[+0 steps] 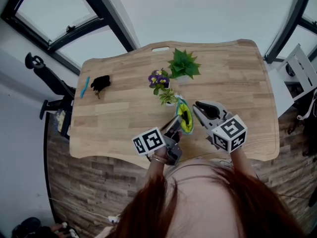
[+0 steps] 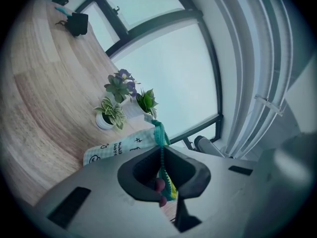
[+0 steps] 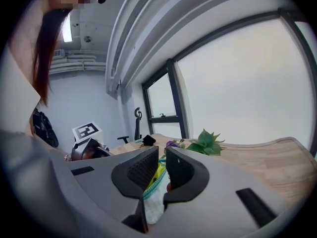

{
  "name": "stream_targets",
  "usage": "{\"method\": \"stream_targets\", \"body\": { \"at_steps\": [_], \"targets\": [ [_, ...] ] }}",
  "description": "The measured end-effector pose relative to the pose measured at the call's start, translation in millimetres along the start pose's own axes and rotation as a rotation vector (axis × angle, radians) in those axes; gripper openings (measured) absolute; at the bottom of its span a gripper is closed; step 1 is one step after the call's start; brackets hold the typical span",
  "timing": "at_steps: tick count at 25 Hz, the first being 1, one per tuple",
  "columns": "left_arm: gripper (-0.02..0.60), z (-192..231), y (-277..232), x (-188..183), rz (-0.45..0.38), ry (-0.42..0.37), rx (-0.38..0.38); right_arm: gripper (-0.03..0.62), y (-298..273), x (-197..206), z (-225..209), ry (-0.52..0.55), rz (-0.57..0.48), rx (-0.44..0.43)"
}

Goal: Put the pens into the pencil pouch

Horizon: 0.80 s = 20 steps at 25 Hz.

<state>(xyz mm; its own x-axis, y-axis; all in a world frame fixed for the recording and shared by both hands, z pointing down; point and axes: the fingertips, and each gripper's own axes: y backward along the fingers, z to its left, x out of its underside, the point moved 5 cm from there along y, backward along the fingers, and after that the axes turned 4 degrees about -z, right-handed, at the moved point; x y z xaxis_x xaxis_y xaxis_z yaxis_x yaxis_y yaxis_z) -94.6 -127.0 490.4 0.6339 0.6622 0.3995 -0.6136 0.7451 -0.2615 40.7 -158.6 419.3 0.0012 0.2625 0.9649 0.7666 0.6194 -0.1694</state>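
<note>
Pencil pouch (image 1: 185,119) held above the surface (image 1: 228,73) near its front edge, just before small potted plants (image 1: 167,97). Left claw (image 2: 161,155) clamped on teal zipper edge (image 2: 159,133), right claw (image 3: 162,155) clamped on opposite lip. Blue pen (image 1: 85,87) lying by left edge, beside black object (image 1: 100,83).

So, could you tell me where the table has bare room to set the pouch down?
The widest bare stretch of table is right of the potted plants, out to the right edge. Another lies left, between the plants and the black object beside the blue pen. The middle is crowded: plants, and the pouch held by the left claw and right claw.
</note>
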Motion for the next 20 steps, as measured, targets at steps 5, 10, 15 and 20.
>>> {"method": "stream_targets", "body": {
  "at_steps": [5,10,15,20],
  "targets": [
    [0.017,0,3,-2,0.009,-0.107,-0.037,0.038,10,-3,-3,0.006,-0.012,0.042],
    [0.017,-4,5,-3,0.018,-0.232,-0.068,0.038,19,-3,-4,0.015,-0.016,0.077],
    [0.023,-6,6,0,0.019,-0.336,-0.1,0.039,26,-3,-2,0.022,-0.02,0.098],
    [0.054,-8,10,0,0.01,-0.395,-0.122,0.04,32,-1,4,0.019,-0.019,0.11]
  ]
}}
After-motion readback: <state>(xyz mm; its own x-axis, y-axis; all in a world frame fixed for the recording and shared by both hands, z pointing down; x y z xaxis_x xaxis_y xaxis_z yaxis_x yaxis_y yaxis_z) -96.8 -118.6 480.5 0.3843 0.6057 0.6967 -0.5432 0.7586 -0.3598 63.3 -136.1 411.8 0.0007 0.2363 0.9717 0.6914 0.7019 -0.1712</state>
